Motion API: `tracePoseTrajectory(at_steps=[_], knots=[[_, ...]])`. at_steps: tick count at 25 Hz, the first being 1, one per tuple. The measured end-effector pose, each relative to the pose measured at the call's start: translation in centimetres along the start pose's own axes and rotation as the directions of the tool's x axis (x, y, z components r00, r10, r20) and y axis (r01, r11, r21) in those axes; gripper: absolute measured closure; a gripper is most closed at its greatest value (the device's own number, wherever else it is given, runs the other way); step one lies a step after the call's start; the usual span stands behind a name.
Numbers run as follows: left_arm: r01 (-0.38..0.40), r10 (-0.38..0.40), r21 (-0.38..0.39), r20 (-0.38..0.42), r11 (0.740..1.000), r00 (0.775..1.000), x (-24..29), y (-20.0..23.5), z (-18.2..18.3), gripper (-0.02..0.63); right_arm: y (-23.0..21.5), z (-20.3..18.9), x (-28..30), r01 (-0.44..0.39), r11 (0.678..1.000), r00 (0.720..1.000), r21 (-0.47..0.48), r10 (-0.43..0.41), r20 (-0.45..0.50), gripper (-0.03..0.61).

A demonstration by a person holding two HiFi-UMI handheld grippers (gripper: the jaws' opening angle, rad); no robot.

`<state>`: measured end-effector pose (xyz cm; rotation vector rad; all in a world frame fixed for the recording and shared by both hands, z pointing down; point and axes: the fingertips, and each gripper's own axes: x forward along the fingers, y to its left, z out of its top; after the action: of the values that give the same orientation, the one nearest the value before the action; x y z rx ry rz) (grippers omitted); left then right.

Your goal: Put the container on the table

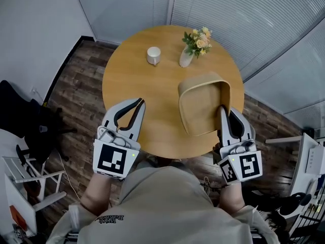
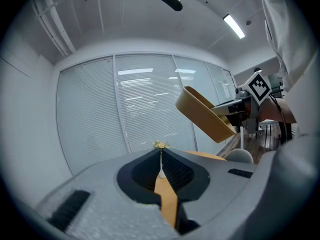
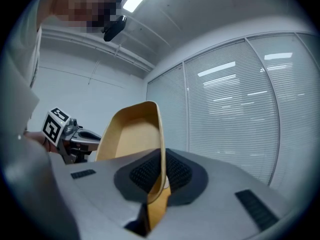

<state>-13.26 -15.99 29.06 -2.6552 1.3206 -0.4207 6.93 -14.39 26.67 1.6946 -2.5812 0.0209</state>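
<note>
Head view: container (image 1: 202, 103) held tilted above the bench (image 1: 137, 80)

The right gripper (image 1: 224, 111) has its jaws clamped on the near wall of the tan container, which hangs in the air over the near right part of the round wooden bench. The left gripper (image 1: 139, 102) hovers over the near left edge, jaws closed together on nothing. A white cup (image 1: 153, 55) and a vase of flowers (image 1: 194, 47) stand on the far side.
</note>
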Motion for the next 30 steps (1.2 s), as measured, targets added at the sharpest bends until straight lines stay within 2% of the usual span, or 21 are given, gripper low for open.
tracePoseTrajectory(at_steps=[9, 16, 24, 30], knots=[[0.003, -0.003, 0.012, -0.036, 1.0, 0.999, 1.6, -1.9, 0.2, 0.586, -2.0, -1.0, -0.2, -0.031, 0.999, 0.999, 0.045, 0.032, -0.013, 0.546], [-0.03, 0.029, -0.011, -0.047, 0.999, 0.998, 2.8, -2.3, 0.6, 0.586, -3.7, -1.4, 0.2, -0.037, 0.998, 0.999, 0.059, 0.038, -0.018, 0.546], [-0.023, 0.023, -0.01, -0.05, 1.0, 0.998, 4.4, -2.8, 1.0, 0.586, -5.1, -0.9, 1.1, -0.05, 0.998, 0.999, 0.032, 0.05, -0.01, 0.546], [0.005, -0.004, 0.038, -0.025, 0.999, 1.0, 6.6, -3.0, 2.2, 0.586, -5.7, 0.6, 3.0, -0.079, 0.996, 0.997, -0.029, 0.079, 0.009, 0.546]])
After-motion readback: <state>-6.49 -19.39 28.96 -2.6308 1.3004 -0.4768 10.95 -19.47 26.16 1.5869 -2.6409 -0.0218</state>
